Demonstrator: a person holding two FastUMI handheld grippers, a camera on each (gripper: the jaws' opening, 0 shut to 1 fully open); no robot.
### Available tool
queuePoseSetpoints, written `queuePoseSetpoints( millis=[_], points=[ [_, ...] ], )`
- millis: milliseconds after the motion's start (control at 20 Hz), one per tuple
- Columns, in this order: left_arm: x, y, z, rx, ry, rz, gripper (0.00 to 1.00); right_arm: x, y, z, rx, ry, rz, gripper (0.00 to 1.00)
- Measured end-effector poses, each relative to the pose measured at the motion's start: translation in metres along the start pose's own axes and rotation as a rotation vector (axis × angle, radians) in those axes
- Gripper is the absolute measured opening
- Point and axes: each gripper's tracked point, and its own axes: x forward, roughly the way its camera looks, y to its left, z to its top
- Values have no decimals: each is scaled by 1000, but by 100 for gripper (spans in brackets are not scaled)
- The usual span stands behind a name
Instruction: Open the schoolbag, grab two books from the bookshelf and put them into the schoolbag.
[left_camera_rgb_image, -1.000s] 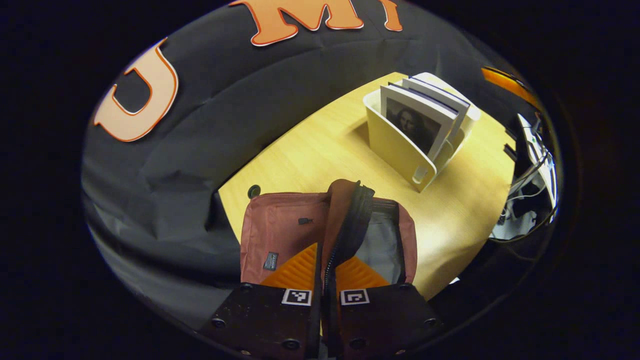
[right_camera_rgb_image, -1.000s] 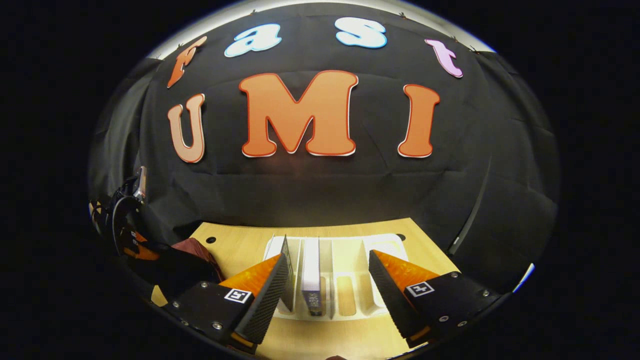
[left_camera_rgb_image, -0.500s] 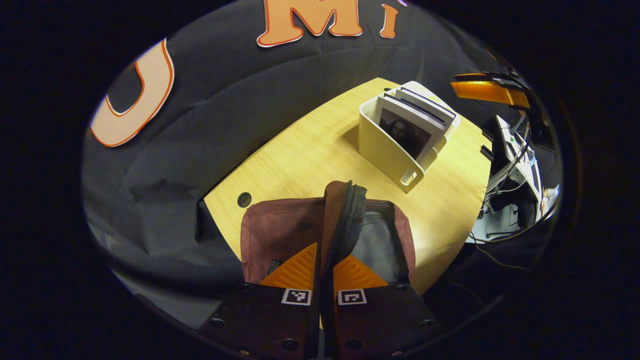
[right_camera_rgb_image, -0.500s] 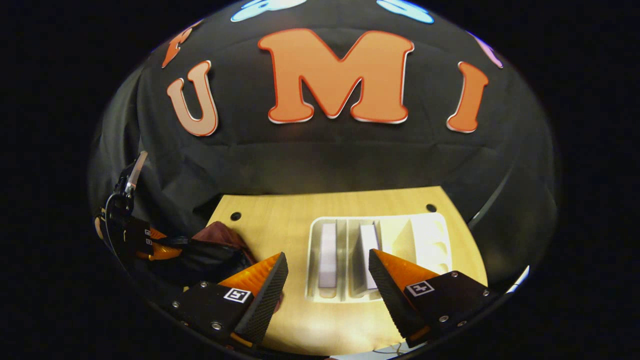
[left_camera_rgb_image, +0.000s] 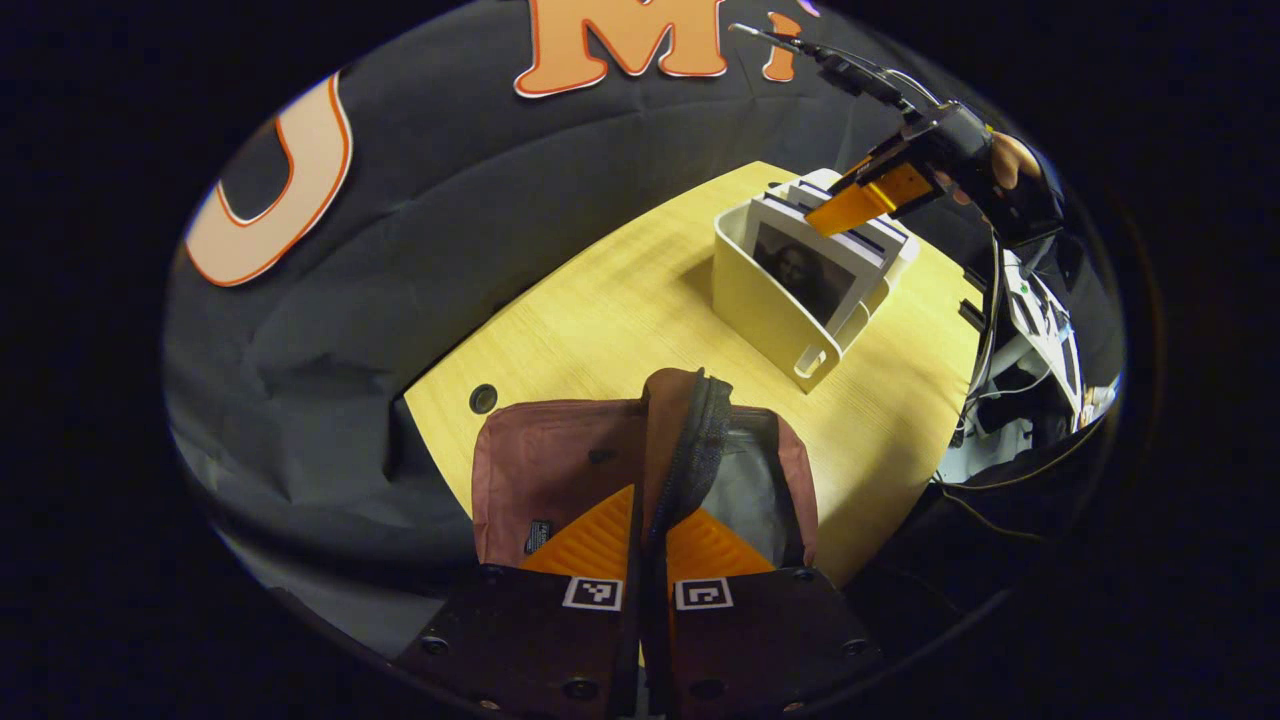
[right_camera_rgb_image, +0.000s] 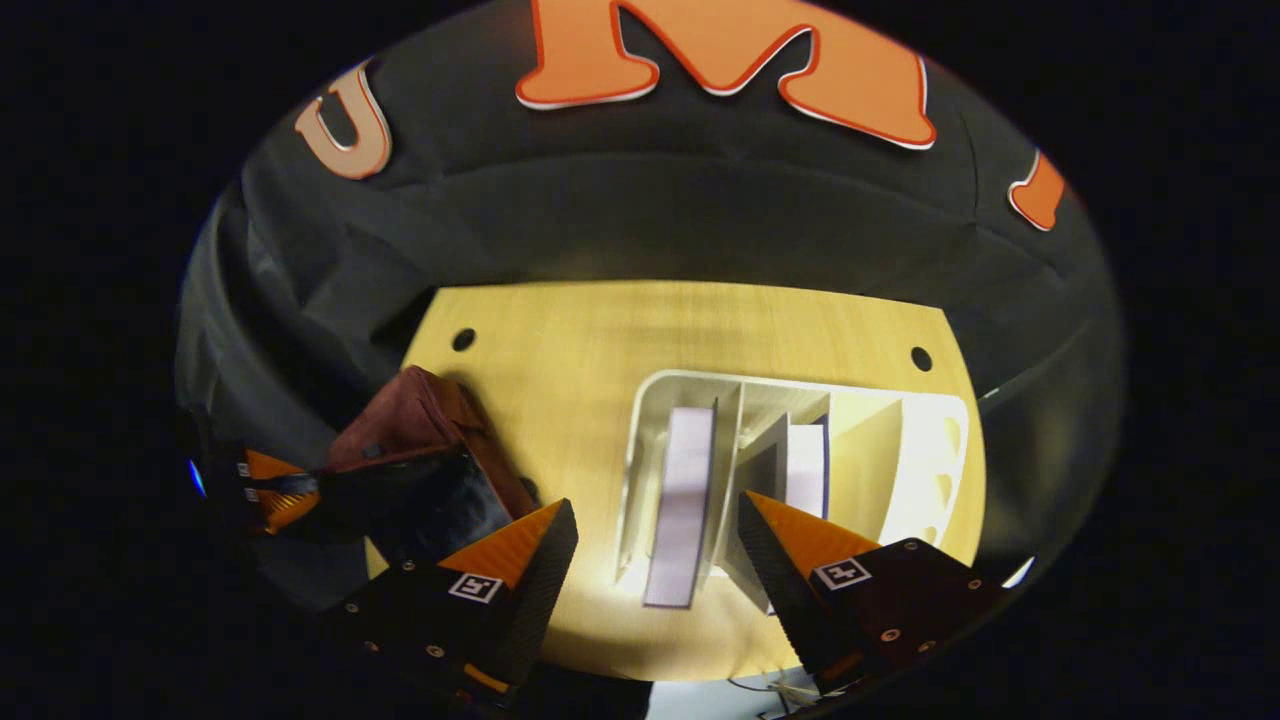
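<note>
A reddish-brown schoolbag lies on the wooden table, its zipper parted and a grey lining showing. My left gripper is shut on the bag's raised zipper flap, holding it up. A cream bookshelf stands farther back with two books in it, the front book showing a dark portrait. In the right gripper view the shelf is seen from above, and my right gripper hangs open over its left book, not touching it. The second book stands one slot to the right. The schoolbag lies at left.
The right gripper and the hand holding it hover over the shelf in the left gripper view. Cables and equipment sit past the table's right edge. The table has two round holes near its back corners.
My right gripper has risen and tilted down over the shelf, lining up above the left book. It has come into the left gripper view. The left gripper keeps hold of the flap.
</note>
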Motion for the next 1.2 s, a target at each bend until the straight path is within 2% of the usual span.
queuePoseSetpoints(
  millis=[100, 150, 200, 250, 300, 400, 450, 500, 550, 600, 700, 750, 800, 900, 1000, 1050, 1100, 1200],
  points=[
    [-1, 1, 0, -15, -5, 10, 5, 14, 5, -9, 48, 70, -1, 95],
    [-2, -1, 1, -13, -9, 10, 5, 20, 8, -10, 57, 92, 3, 87],
    [-2, -1, -1, -13, -12, 9, 5, 24, 6, -9, 49, 101, -6, 83],
    [-1, -1, -1, -18, -11, 9, 5, 30, 3, -6, 44, 109, -19, 67],
    [-1, -2, 0, -24, -10, 7, 5, 34, 3, -9, 47, 131, -25, 76],
    [1, -2, -2, -36, -7, 8, 5, 46, -2, -16, 49, 177, -35, 67],
    [2, -2, -1, -39, -7, 10, 5, 50, -4, -21, 40, 204, -40, 49],
    [2, -2, 0, -43, -8, 9, 5, 53, -3, -24, 40, 217, -38, 55],
    [2, -2, 0, -47, -9, 9, 5, 57, -2, -29, 49, 238, -47, 39],
    [2, -4, -1, -48, -10, 5, 6, 57, 2, -30, 58, 240, -48, 43],
    [4, -5, -2, -53, -9, 0, 5, 62, 2, -30, 58, 251, -63, 42],
    [4, -5, -3, -54, -9, -3, 5, 64, -1, -31, 53, 256, -74, 34],
    [5, -6, -3, -56, -8, -4, 5, 64, -4, -30, 53, 262, -78, 41],
    [7, -8, -5, -66, -10, -11, 6, 67, -4, -28, 40, 248, -66, 40],
    [11, -8, -4, -73, -10, -23, 5, 66, -5, -33, 56, 238, -62, 39],
    [14, -7, -3, -69, -10, -22, 5, 64, -7, -36, 63, 244, -62, 30],
    [17, -5, -3, -65, -11, -20, 5, 58, -8, -38, 68, 243, -57, 37],
    [14, -7, -6, -61, -13, -19, 5, 44, -9, -34, 78, 214, -46, 37]
  ],
)
